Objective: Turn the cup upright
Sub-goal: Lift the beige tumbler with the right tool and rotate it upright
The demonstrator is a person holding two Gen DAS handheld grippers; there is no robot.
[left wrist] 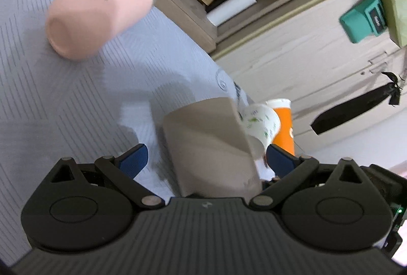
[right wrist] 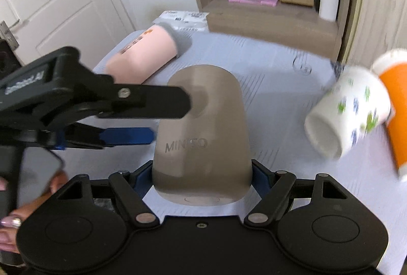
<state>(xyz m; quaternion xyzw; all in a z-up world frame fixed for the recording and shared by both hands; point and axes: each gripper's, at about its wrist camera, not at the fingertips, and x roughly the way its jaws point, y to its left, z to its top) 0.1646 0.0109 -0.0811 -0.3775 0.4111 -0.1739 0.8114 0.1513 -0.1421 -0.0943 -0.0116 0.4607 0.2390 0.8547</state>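
Note:
A taupe MINISO cup (right wrist: 203, 137) lies on its side on the light grey bed surface (right wrist: 274, 107), its base toward the right wrist camera. My right gripper (right wrist: 202, 178) is shut on the cup near its base. My left gripper (left wrist: 206, 160) is open; the same taupe cup (left wrist: 211, 147) sits between its blue fingers without touching them. In the right wrist view the left gripper's fingers (right wrist: 152, 102) reach in from the left beside the cup's far end.
A pink cup (left wrist: 99, 13) lies on its side farther back. A white floral cup (right wrist: 348, 112) and an orange cup (right wrist: 396, 107) lie on their sides at the right. A wooden shelf unit (right wrist: 274, 18) with boxes stands behind the bed.

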